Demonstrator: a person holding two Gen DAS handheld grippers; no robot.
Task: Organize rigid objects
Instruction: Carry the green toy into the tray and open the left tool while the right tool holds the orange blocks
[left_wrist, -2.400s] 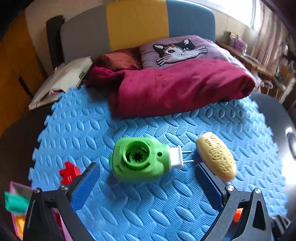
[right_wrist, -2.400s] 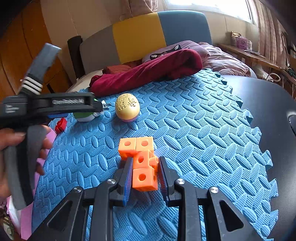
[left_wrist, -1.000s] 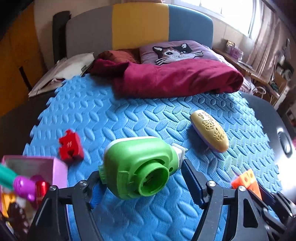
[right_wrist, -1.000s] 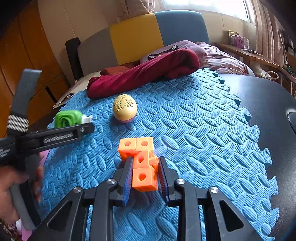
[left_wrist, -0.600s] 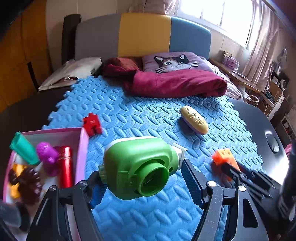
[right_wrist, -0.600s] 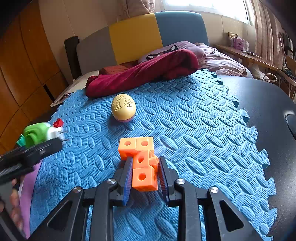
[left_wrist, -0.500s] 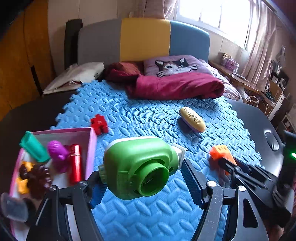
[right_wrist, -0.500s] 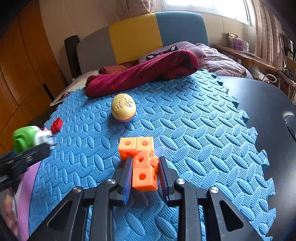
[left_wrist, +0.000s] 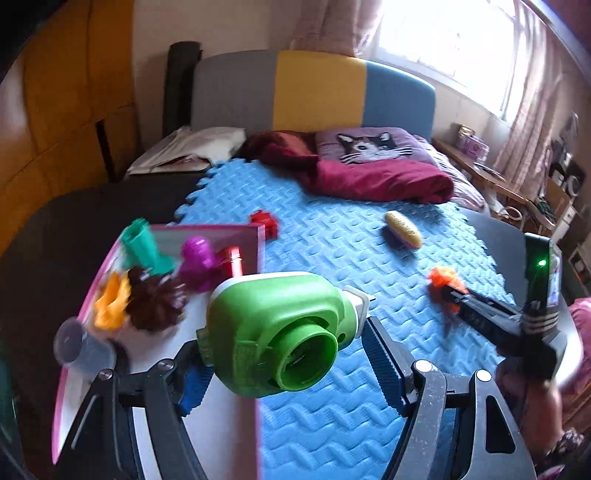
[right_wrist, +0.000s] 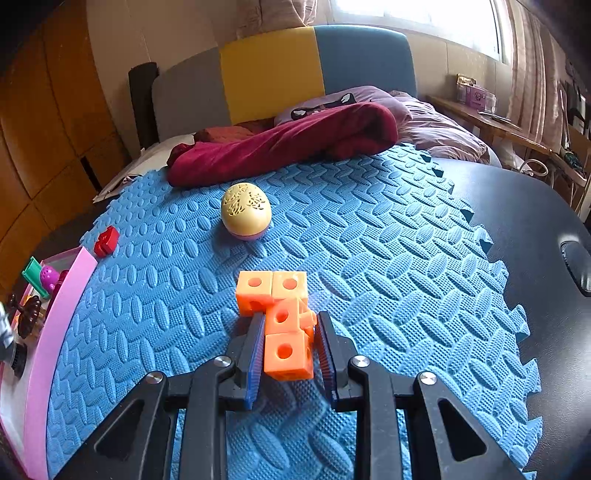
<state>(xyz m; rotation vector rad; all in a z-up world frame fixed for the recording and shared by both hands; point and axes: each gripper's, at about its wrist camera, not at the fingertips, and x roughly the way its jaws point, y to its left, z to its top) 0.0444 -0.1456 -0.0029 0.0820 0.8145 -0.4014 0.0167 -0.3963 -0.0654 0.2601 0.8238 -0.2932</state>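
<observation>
My left gripper (left_wrist: 284, 354) is shut on a green plastic plug-in device (left_wrist: 273, 332) with a white plug end and holds it in the air beside the right wall of the pink box (left_wrist: 255, 243). My right gripper (right_wrist: 288, 350) is shut on an orange cluster of linked cubes (right_wrist: 280, 314) resting on the blue foam mat (right_wrist: 369, 258). In the left wrist view the right gripper (left_wrist: 450, 295) shows at the right with the orange cubes (left_wrist: 441, 277). A yellow egg-shaped toy (right_wrist: 246, 210) and a small red block (right_wrist: 106, 236) lie on the mat.
The pink box (right_wrist: 55, 314) holds several toys, among them a teal piece (left_wrist: 142, 247), a purple piece (left_wrist: 197, 258) and a red cylinder (left_wrist: 232, 262). A maroon blanket (right_wrist: 288, 147) and a cat pillow (left_wrist: 369, 147) lie at the mat's far edge. Dark table (right_wrist: 535, 221) surrounds the mat.
My left gripper has lifted the green device and carried it back and left, so the pink box now lies just under and ahead. The right gripper and orange cubes have stayed put.
</observation>
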